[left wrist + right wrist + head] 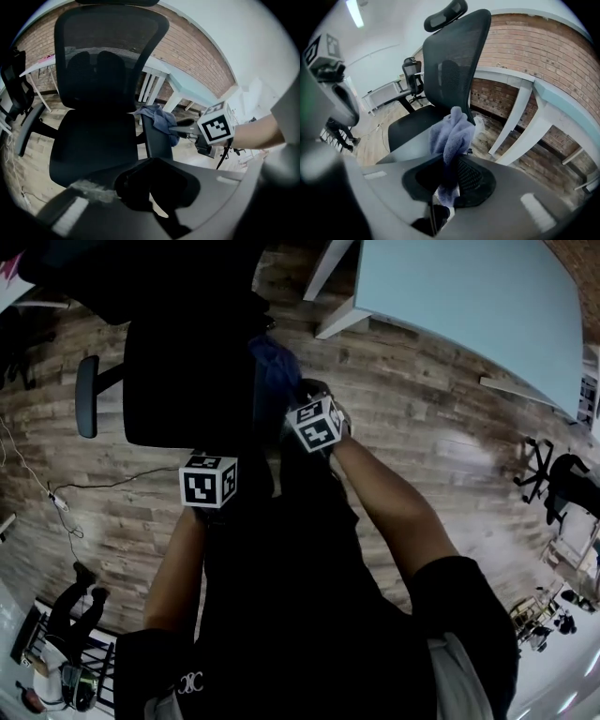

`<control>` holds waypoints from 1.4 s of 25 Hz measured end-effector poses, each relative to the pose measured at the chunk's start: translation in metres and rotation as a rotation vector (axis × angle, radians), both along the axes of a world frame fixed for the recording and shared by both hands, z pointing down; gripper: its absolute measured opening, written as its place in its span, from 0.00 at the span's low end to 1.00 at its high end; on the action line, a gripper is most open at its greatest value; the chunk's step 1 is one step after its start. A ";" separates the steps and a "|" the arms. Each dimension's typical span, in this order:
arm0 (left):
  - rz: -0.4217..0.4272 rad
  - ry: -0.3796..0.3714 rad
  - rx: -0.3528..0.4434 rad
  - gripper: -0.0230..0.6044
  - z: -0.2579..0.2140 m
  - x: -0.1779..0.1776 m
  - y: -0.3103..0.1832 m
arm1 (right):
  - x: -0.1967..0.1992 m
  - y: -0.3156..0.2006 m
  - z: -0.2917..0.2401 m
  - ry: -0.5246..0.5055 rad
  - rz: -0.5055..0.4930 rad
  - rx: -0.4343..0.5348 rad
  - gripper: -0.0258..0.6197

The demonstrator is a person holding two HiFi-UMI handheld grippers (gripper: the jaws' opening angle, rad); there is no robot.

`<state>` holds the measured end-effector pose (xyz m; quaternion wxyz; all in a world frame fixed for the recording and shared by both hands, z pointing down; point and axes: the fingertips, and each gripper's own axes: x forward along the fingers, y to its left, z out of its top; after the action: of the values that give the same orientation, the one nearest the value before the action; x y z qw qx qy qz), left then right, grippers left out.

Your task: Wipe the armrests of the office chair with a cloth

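A black office chair (187, 381) stands in front of me, its mesh back (105, 56) upright. A blue cloth (452, 133) is bunched on the far end of the chair's right armrest (157, 138). My right gripper (449, 180) is shut on the cloth, and the left gripper view shows it reaching in from the right (177, 129). My left gripper (157, 185) hovers in front of the seat, away from the cloth. Its marker cube (208, 481) is at the seat's near edge. Its jaws are a dark mass against the black seat. The chair's left armrest (86, 395) is untouched.
A pale blue table with white legs (469, 306) stands just right of the chair, in front of a brick wall (534, 42). The floor is wood planks. A cable (56, 498) lies at the left. Another black chair (562, 474) stands far right.
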<state>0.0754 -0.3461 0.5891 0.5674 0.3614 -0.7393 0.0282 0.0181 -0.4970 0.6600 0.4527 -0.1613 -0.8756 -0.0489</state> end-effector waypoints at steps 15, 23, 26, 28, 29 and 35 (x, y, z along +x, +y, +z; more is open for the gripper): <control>0.087 -0.009 -0.101 0.04 -0.003 -0.031 -0.046 | 0.133 0.070 0.015 0.185 -0.312 -0.323 0.13; 0.080 -0.015 -0.151 0.04 0.004 -0.040 -0.057 | 0.063 0.007 0.036 0.081 -0.110 -0.272 0.13; 0.021 0.017 -0.152 0.04 0.008 -0.047 -0.055 | 0.028 0.004 0.029 0.017 -0.095 -0.279 0.13; -0.005 0.025 -0.161 0.04 0.008 -0.052 -0.053 | 0.008 0.006 0.028 -0.006 -0.093 -0.292 0.13; -0.011 0.023 -0.169 0.04 0.008 -0.055 -0.051 | 0.000 0.007 0.030 -0.010 -0.093 -0.295 0.13; -0.023 0.006 -0.212 0.04 0.008 -0.065 -0.044 | -0.025 0.010 0.052 -0.021 -0.079 -0.382 0.13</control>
<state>0.0103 -0.3896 0.5967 0.6051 0.2911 -0.7344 0.0986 -0.0073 -0.4868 0.7123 0.4023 -0.2779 -0.8667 0.0987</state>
